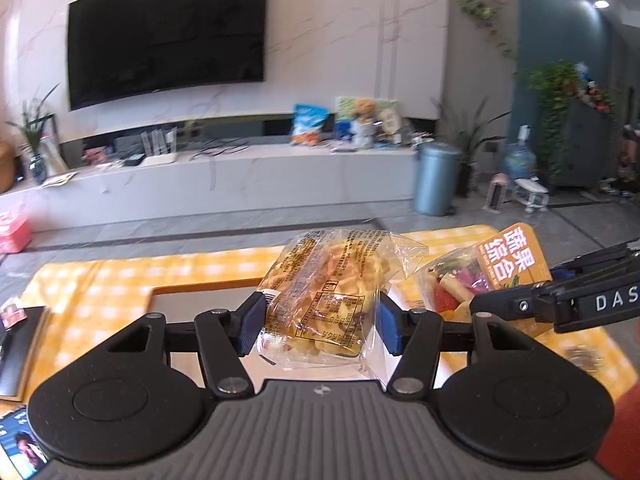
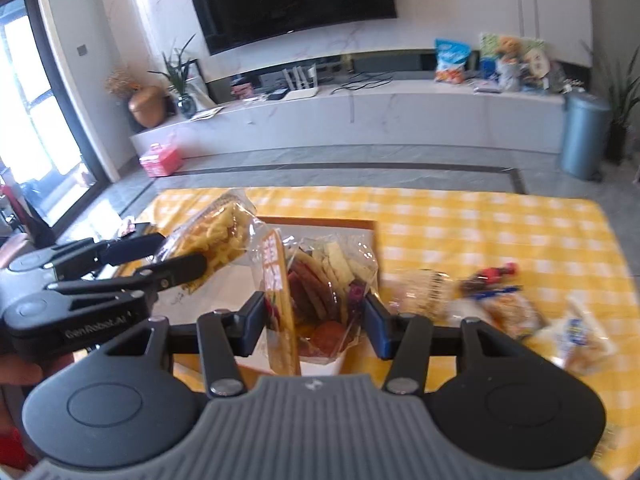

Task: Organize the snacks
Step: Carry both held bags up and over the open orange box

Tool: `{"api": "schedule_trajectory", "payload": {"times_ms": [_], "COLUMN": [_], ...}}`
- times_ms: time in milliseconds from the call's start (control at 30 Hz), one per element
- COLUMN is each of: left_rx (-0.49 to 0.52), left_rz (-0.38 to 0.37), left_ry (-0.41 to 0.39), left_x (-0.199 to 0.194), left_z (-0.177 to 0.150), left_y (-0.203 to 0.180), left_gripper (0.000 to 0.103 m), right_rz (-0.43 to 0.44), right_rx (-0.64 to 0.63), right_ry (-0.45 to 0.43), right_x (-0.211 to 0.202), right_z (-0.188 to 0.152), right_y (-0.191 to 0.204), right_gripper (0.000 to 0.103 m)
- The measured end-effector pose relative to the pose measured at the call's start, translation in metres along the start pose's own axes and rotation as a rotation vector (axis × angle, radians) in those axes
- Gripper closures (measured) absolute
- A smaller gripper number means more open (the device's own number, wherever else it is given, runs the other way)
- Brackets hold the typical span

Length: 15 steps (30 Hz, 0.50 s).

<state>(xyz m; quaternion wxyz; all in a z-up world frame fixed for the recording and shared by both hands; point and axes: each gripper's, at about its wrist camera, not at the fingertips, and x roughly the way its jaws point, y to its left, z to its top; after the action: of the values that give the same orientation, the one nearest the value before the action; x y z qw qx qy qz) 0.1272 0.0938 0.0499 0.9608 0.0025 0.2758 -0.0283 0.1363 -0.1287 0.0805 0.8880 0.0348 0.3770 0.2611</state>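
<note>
My left gripper (image 1: 320, 326) is shut on a clear bag of yellow pasta-shaped snacks (image 1: 320, 300) and holds it above a wooden-rimmed tray (image 1: 200, 285). The same bag (image 2: 216, 240) and the left gripper (image 2: 176, 258) show at the left of the right wrist view. My right gripper (image 2: 316, 320) is shut on a clear bag of mixed fruit and vegetable chips with an orange label (image 2: 320, 292), held above the tray (image 2: 320, 222). That bag (image 1: 480, 276) also shows at the right of the left wrist view, with the right gripper (image 1: 500, 306) on it.
A yellow checked cloth (image 2: 480, 232) covers the table. Several wrapped snacks (image 2: 504, 308) lie on it to the right of the tray. Dark cards or booklets (image 1: 20, 340) lie at the table's left edge. Beyond are a TV bench and a blue bin (image 1: 436, 178).
</note>
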Motion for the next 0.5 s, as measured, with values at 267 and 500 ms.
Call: {"api": "schedule_trajectory", "payload": {"times_ms": [267,500], "left_rx": [-0.010,0.022], "left_rz": [0.099,0.160], "left_ry": [0.139,0.241], "left_x": [0.050,0.080], "left_z": [-0.018,-0.033], "left_y": [0.056,0.076], "left_gripper": [0.037,0.037], "right_rz": [0.033,0.019], "right_rx": [0.076,0.129], "right_ry": [0.111,0.248], "right_x": [0.103,0.195], "right_z": [0.019,0.030], "right_y": [0.017,0.025], "right_gripper": [0.052,0.052]}}
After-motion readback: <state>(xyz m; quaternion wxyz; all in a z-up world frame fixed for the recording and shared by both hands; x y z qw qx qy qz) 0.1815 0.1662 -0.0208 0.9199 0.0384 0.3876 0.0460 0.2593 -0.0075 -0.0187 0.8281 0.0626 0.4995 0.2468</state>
